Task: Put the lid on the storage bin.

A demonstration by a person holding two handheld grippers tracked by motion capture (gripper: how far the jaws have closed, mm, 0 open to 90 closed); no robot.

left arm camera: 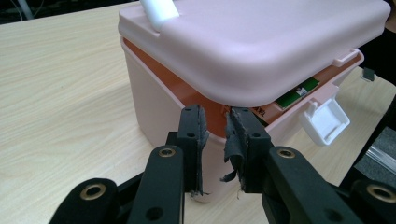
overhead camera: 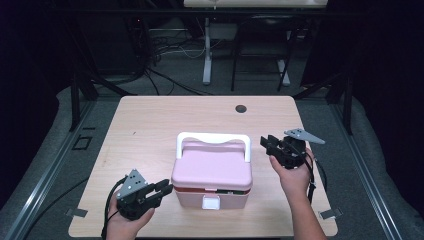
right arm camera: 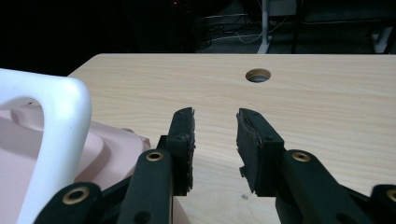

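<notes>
Pink box (overhead camera: 212, 172) with white handle (overhead camera: 213, 138) upright, set near the counter's (overhead camera: 150, 120) front edge, about midway along it. Lid (left arm camera: 261, 42) raised slightly off the body, white latch (left arm camera: 325, 120) hanging loose (orange interior and a green label in the gap, its writing too small to read). Left gripper (overhead camera: 161, 188) at the box's front left corner, jaws slightly parted, gripping nothing. Right gripper (overhead camera: 267, 144) beside the handle's right end, jaws spread, empty. Cable hole (right arm camera: 258, 74) near the far edge.
</notes>
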